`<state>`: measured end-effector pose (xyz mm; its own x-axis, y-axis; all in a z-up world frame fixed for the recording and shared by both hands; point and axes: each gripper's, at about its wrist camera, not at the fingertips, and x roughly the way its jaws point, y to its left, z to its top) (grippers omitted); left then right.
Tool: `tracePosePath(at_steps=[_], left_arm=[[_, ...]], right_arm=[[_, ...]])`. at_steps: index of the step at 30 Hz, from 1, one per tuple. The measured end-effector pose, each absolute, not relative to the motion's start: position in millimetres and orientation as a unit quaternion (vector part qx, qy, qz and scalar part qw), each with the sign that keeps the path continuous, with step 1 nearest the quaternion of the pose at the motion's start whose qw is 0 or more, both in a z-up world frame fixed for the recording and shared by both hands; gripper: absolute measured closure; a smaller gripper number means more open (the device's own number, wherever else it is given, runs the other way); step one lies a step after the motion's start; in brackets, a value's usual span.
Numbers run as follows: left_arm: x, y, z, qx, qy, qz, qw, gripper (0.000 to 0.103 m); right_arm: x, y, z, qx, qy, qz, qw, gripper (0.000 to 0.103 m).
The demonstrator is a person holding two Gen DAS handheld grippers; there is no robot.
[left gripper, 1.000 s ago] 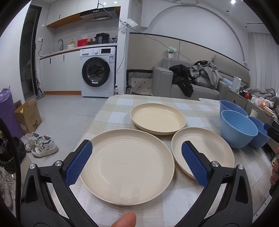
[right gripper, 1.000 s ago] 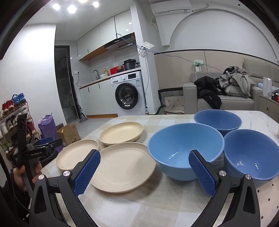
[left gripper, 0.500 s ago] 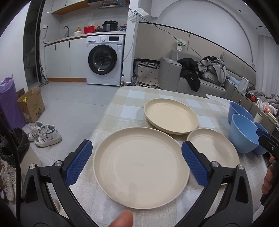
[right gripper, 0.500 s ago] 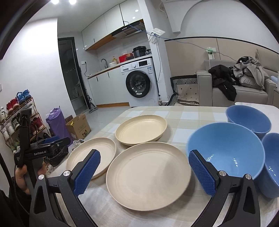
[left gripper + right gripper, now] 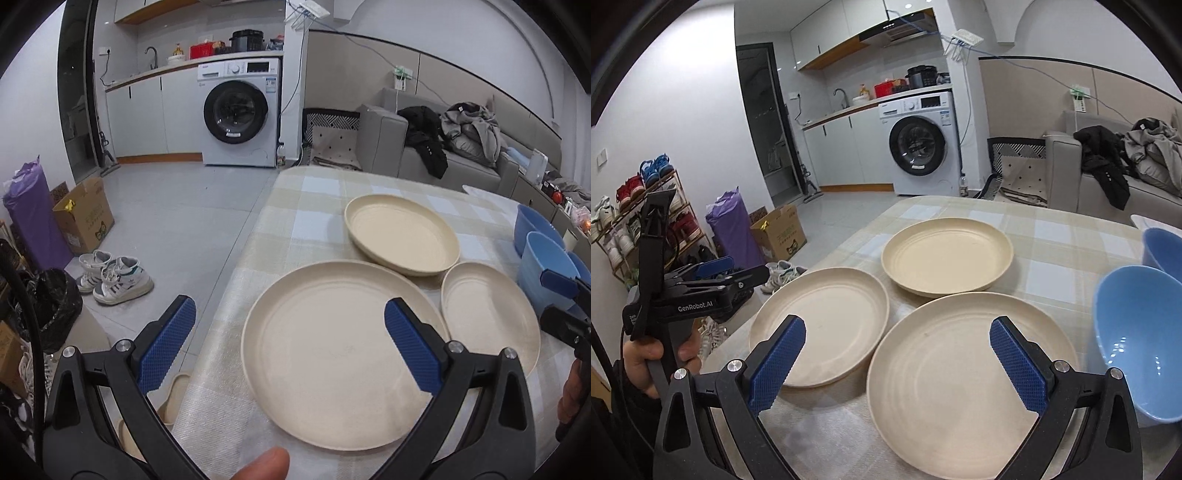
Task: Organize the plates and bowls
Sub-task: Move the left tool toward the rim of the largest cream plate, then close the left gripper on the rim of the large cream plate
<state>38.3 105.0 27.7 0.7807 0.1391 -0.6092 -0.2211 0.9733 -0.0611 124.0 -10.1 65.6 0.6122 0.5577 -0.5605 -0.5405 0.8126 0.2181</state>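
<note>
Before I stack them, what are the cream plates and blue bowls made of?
Cream plates: probably matte plastic or plant-fibre composite; the surface looks dull, with faint moulded rings and no glaze shine. Blue bowls: probably smooth plastic; uniform colour, small soft highlights inside. Ceramic can't be ruled out.

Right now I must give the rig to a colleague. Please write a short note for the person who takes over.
Left hand-held gripper: open, empty, over the left plate.
Right hand-held gripper: open, empty, over the right plate.
The far plate lies beyond them; the blue bowls stand to the right, all on the checked tablecloth.
Done: nothing stacked.
Left: stack plates and bowls.
</note>
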Motion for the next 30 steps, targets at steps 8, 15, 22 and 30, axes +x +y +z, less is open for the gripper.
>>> tracePosePath(at_steps=[8,15,22,30], left_arm=[[51.1,127.5,-6.8,-0.065,0.366,0.102,0.923,0.008],[62.5,131.8,-33.0,-0.050,0.393,0.106,0.912,0.011],[67.6,137.0,-42.2,-0.057,0.413,0.102,0.903,0.026],[74.9,143.5,-49.5,-0.067,0.432,0.100,0.894,0.044]], right_arm=[[135.3,20.9,42.4,0.019,0.366,0.336,0.868,0.021],[126.1,41.3,26.6,0.017,0.393,0.354,0.849,0.030],[125.3,51.4,10.9,0.021,0.421,0.353,0.836,0.045],[126.9,64.7,-2.8,-0.003,0.441,0.331,0.834,0.054]])
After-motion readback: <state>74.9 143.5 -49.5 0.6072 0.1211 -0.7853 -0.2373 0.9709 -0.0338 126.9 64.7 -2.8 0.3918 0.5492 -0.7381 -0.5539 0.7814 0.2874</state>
